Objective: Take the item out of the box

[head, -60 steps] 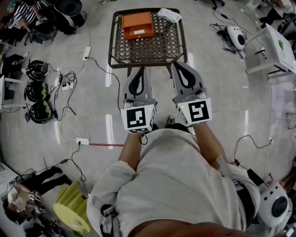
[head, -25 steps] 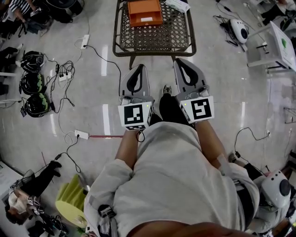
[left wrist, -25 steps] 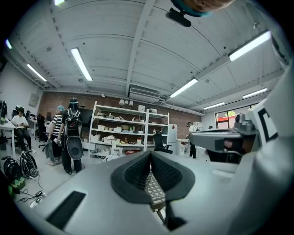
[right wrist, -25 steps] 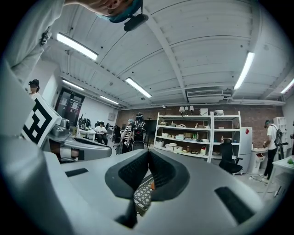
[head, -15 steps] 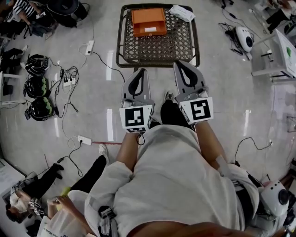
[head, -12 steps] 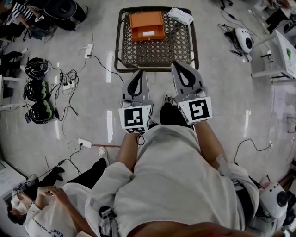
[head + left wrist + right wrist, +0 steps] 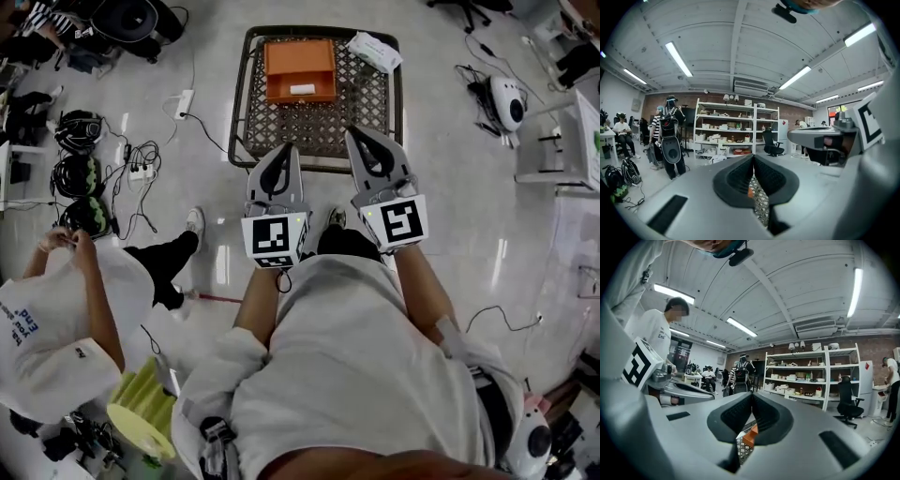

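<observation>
My left gripper (image 7: 280, 148), right gripper (image 7: 360, 133): jaws pressed together, nothing held. Orange box (image 7: 300, 69) at 12 o'clock on wicker table (image 7: 319, 127), untouched. Item unseen, presumably inside. All steps left: reach, open, extract.

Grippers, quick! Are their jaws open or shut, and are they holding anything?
Left gripper: jaws shut, holding nothing.
Right gripper: jaws shut, holding nothing.

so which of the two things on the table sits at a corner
The white packet, at the far right corner of the table; the orange box lies centred along the far edge.
</observation>
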### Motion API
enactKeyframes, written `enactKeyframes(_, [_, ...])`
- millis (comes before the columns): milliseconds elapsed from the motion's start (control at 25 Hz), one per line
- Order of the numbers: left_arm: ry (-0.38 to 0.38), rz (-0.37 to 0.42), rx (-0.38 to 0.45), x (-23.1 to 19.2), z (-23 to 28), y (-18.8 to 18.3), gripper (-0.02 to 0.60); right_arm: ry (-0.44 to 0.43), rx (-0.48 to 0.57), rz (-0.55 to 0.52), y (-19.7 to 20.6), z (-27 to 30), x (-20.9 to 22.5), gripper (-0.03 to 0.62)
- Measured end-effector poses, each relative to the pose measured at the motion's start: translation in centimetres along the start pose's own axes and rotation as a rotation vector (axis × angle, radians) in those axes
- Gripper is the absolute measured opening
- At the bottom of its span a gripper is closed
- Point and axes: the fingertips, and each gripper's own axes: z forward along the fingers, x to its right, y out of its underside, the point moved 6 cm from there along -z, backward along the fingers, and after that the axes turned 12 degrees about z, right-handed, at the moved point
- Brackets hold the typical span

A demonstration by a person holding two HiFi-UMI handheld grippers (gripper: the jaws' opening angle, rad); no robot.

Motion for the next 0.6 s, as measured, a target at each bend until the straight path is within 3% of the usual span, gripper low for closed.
enactKeyframes(240, [-0.051,-0.002,-0.06,0.2,3.2,0.8,0.011,-0.072,-0.042,0.02,1.3,2.6,3.5,0.005])
enactKeyframes(600, [-0.091,-0.008,-0.114,-1.1,4.8,1.9,0.011,-0.143,-0.077,0.035,2.6,6.0,3.8,0.005])
